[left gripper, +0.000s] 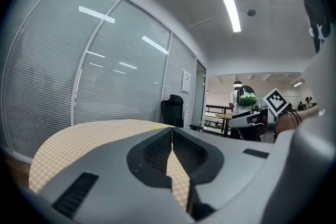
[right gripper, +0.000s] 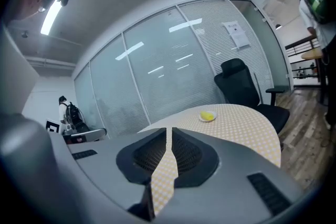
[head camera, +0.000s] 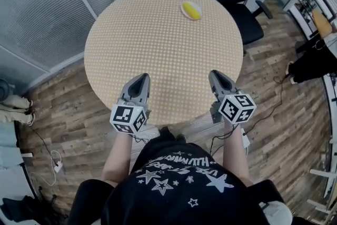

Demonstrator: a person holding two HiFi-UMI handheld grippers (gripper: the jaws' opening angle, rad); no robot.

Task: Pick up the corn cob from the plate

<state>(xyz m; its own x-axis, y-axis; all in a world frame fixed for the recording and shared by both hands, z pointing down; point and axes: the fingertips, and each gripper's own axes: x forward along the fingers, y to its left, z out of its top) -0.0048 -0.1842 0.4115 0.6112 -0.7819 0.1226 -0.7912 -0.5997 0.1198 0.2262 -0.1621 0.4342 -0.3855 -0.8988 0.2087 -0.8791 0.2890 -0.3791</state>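
Yellow and stubby, the corn cob [head camera: 191,10] lies on a small white plate [head camera: 183,6] at the far edge of the round checked table [head camera: 158,50], well apart from both grippers. The left gripper [head camera: 141,80] and the right gripper [head camera: 216,76] hover over its near edge, jaws together and empty.

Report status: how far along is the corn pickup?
Nothing done yet: the corn sits on its plate at the far side of the table. In hand: nothing; the left gripper and right gripper are shut and empty over the near edge. Remaining: reach across, open, grip the corn, lift.
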